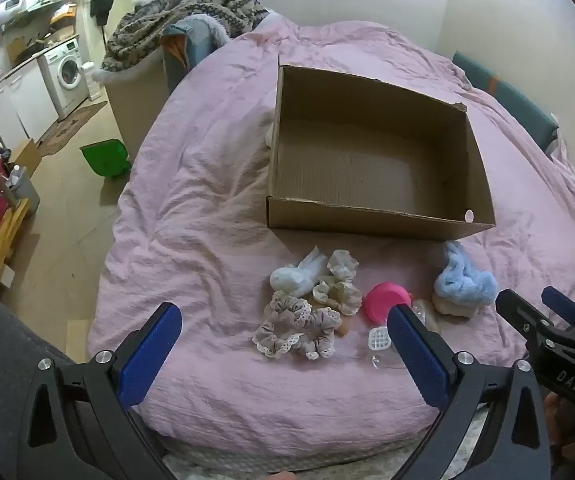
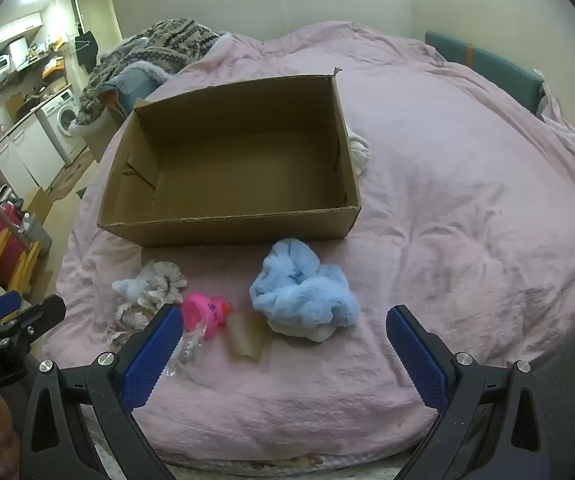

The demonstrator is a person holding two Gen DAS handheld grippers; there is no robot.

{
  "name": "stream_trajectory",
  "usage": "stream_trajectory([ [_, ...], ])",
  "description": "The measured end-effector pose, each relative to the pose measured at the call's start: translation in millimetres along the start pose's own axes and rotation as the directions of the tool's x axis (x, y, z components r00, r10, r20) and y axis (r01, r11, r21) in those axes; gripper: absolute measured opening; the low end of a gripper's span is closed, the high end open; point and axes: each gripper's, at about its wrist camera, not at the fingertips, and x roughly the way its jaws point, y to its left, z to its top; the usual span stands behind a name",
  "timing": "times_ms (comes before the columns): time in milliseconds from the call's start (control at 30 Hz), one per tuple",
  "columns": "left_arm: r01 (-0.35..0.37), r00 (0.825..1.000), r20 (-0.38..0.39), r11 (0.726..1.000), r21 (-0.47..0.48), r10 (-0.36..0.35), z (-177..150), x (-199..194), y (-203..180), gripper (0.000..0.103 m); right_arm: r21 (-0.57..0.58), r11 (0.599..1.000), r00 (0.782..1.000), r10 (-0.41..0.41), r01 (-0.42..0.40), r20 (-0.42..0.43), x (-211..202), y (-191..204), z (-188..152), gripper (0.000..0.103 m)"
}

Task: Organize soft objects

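Left tool (image 1: 283, 336): jaws wide, empty, above bed (image 1: 207, 208). Right tool (image 2: 285, 338): jaws wide, empty.

Just ahead of left tool: frilled scrunchies (image 1: 295, 326), light, limp; pinch across bunched band.

Ahead of right tool: blue fleece bundle (image 2: 305, 290), fluffy, compressible; grip thick fold.

Beyond both: cardboard box (image 1: 371, 222), stiff, open, empty.

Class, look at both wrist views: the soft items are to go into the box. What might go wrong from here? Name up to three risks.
1. The pink plastic cup lies right beside the frilly scrunchies; a wide-open left gripper may catch it too.
2. The fluffy blue cloth rests partly on a white piece and may drag it along.
3. The cardboard box sits on soft bedding and might shift if bumped.
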Motion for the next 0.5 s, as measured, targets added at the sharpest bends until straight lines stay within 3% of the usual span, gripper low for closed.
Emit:
stream_trajectory([
  [500,-0.002,1.0,0.003,1.0,0.007,0.002,0.0,2.3,4.8,0.103,0.0,1.0,1.0,-0.01,0.01,-0.005,1.2,1.1,0.2,0.103],
])
